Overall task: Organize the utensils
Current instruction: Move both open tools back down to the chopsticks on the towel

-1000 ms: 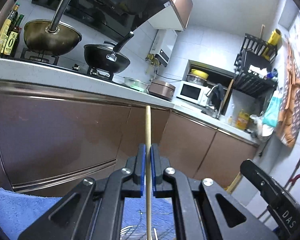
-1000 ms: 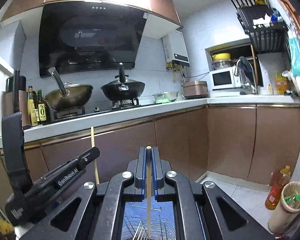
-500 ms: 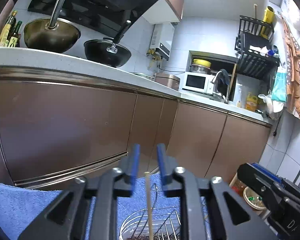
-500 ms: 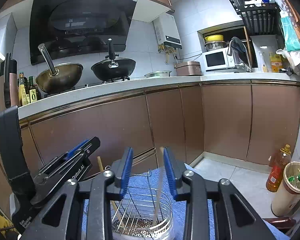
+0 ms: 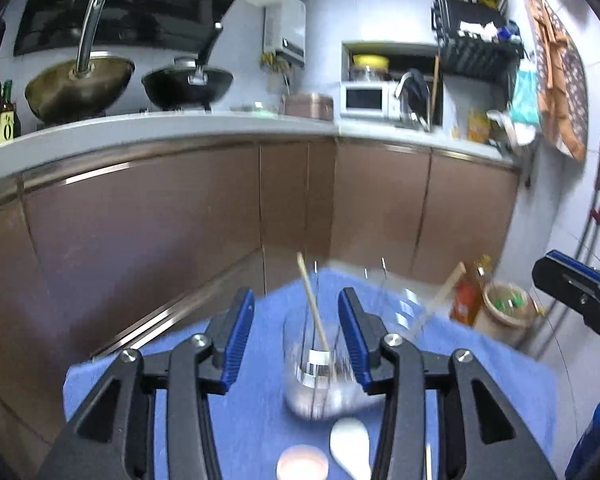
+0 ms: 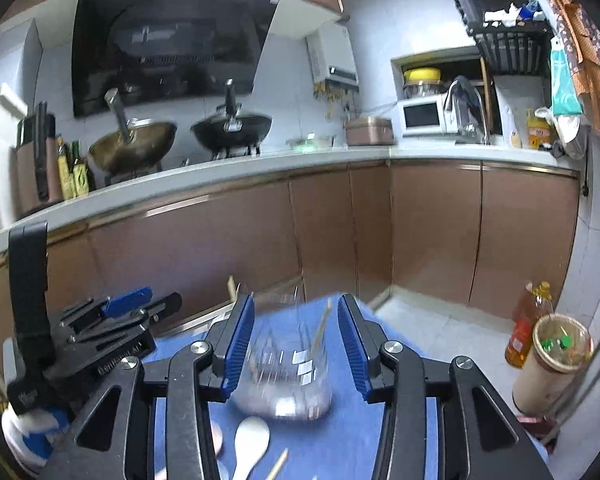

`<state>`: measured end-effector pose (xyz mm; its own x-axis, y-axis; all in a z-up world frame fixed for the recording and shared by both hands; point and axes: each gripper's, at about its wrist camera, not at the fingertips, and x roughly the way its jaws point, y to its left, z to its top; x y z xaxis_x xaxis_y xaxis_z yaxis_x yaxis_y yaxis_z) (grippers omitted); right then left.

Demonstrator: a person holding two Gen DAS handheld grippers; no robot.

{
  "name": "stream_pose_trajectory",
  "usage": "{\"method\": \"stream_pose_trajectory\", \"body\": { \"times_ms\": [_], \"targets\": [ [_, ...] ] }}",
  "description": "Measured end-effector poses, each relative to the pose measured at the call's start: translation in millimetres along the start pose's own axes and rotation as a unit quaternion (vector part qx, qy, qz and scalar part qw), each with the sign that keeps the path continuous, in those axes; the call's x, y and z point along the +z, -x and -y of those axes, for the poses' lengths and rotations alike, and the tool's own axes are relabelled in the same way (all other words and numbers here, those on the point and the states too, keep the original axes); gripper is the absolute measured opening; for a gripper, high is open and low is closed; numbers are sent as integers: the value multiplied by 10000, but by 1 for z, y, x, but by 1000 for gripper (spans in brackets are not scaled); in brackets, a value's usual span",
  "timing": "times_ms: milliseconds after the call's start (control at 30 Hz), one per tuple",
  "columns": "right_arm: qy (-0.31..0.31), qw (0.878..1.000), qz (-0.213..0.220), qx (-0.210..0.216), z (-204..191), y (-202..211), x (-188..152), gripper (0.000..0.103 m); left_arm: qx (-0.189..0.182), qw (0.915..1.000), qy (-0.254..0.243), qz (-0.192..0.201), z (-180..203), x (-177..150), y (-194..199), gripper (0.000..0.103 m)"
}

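Observation:
A wire utensil holder (image 5: 324, 376) stands on a blue cloth (image 5: 252, 420), blurred by motion; it also shows in the right wrist view (image 6: 284, 376). Two wooden chopsticks lean inside it, one (image 5: 312, 308) to the left and one (image 5: 440, 296) to the right. My left gripper (image 5: 296, 336) is open and empty just short of the holder. My right gripper (image 6: 296, 348) is open and empty over it. A white spoon (image 5: 350, 444) and another chopstick (image 6: 276, 466) lie on the cloth in front of the holder. The spoon also shows in the right wrist view (image 6: 250, 442).
A small pink dish (image 5: 302, 462) lies near the spoon. Brown cabinets (image 5: 160, 240) under a white counter stand close behind the cloth. On the floor to the right are an oil bottle (image 6: 526, 324) and a cup-shaped bin (image 6: 554, 360).
Both grippers opened and let go of their chopsticks, which now stand in the holder. Both grippers have tilted down and drawn back, so the cloth, spoon and dish came into view.

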<state>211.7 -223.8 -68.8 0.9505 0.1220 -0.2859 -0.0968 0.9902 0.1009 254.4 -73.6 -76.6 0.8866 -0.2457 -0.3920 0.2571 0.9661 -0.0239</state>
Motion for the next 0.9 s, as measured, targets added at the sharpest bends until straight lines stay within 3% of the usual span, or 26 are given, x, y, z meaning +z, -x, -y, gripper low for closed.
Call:
{"method": "stream_pose_trajectory", "body": {
  "times_ms": [233,600,767,900],
  "targets": [
    [-120,9989,-461,24,-7,38,-23,41,77,9994,176,-299,-37,-18,54,42],
    [-367,9975,-595,-64,-8,71,-34,41,640,9944,481,-691,-107,-44,118,43],
    [-449,9963,-720,-92,-7,76,-38,41,-108,9904,729,-1167,-108,-59,125,43],
    [-469,9952,-851,-89,-7,76,-43,41,-708,9787,899,-1705,-94,-75,117,43]
  ]
}}
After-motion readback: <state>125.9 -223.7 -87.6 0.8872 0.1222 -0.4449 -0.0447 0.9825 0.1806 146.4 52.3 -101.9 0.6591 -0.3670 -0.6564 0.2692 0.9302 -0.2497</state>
